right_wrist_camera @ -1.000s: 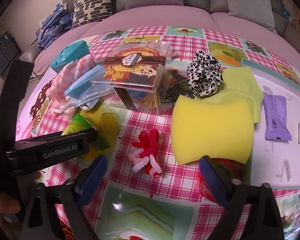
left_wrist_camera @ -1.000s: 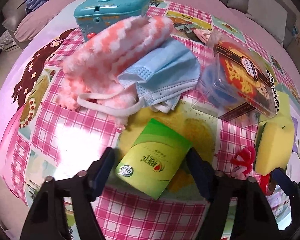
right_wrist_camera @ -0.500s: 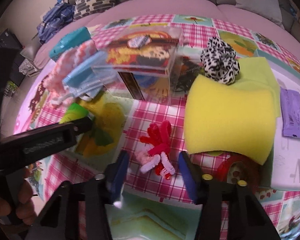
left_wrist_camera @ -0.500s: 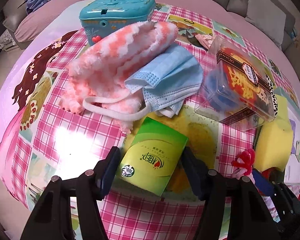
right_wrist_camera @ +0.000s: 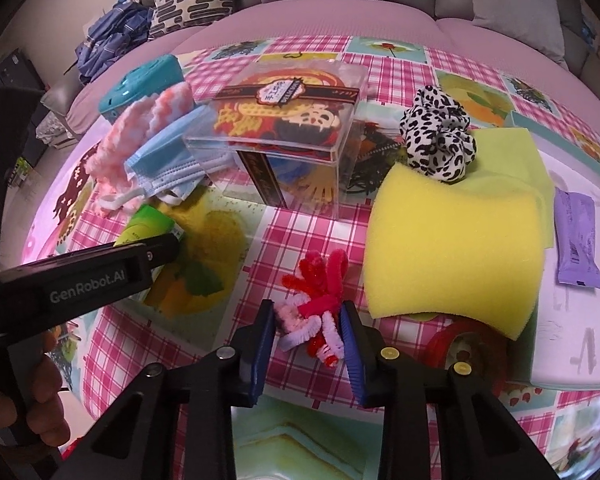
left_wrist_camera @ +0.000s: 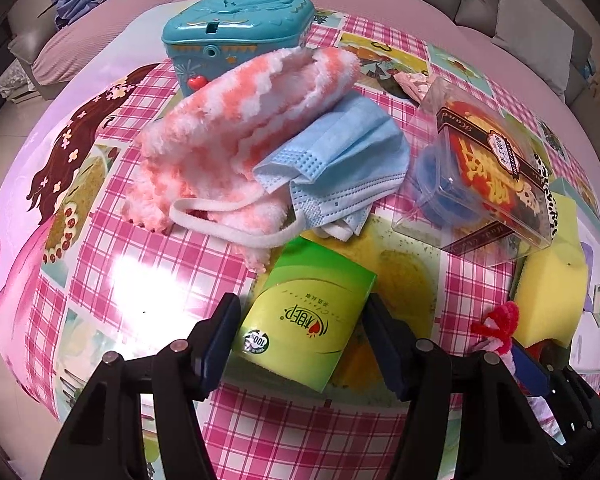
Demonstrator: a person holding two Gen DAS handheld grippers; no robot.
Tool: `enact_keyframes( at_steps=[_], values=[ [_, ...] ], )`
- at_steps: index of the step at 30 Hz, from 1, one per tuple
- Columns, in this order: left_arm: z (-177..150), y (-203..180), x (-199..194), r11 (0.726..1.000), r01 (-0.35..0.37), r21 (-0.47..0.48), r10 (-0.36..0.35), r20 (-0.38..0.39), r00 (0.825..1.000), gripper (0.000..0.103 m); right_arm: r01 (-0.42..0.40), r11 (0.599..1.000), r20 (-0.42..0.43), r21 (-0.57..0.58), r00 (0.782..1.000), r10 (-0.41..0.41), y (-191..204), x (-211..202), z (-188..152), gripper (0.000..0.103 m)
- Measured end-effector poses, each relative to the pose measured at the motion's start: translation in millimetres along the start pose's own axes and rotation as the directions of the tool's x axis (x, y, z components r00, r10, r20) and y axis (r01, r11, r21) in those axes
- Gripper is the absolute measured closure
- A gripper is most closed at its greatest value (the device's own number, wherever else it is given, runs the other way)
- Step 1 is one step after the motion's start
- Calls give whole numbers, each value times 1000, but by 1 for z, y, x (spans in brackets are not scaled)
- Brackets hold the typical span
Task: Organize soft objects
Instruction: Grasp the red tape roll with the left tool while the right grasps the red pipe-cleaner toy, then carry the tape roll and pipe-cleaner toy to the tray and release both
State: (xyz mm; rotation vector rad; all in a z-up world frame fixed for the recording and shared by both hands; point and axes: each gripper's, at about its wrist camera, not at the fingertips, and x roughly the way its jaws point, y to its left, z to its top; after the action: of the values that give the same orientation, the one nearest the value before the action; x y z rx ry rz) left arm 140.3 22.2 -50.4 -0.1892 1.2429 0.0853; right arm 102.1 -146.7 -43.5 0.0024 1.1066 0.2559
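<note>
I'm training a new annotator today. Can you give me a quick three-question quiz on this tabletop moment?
1. True or false: the leopard-print scrunchie sits inside the clear plastic box.
2. What lies between the left gripper fingers?
A. green tissue pack
B. blue face mask
C. yellow sponge
3. Fill in: the right gripper fingers bracket the red and pink ____ bundle.

Key: 1 false; 2 A; 3 pipe-cleaner.

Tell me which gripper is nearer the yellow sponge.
Right. The right gripper is closing around the pipe-cleaner bundle just beside the yellow sponge; the left gripper straddles the green tissue pack, farther away.
</note>
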Motion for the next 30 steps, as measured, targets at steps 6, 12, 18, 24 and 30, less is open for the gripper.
enact_keyframes(
  at_steps=[6, 12, 18, 24, 30],
  values=[
    [0, 3, -10, 1000, -8, -22, 9, 31, 999, 40, -14, 1000, 30, 1, 999, 14, -3, -14, 2, 69],
    [0, 4, -23, 999, -14, -36, 16, 64, 998, 40, -29, 1000, 58, 10, 998, 28, -6, -25, 3, 70],
    [0, 2, -34, 999, -18, -36, 21, 91, 996, 43, -42, 999, 102, 27, 994, 39, -11, -34, 1, 70],
    [-2, -1, -45, 999, -14, -33, 18, 126, 992, 46, -57, 997, 136, 42, 989, 51, -16, -44, 3, 70],
    [-1, -5, -43, 1000, -16, -21, 19, 127, 992, 47, -60, 996, 148, 66, 988, 50, -22, -48, 5, 70]
  ],
)
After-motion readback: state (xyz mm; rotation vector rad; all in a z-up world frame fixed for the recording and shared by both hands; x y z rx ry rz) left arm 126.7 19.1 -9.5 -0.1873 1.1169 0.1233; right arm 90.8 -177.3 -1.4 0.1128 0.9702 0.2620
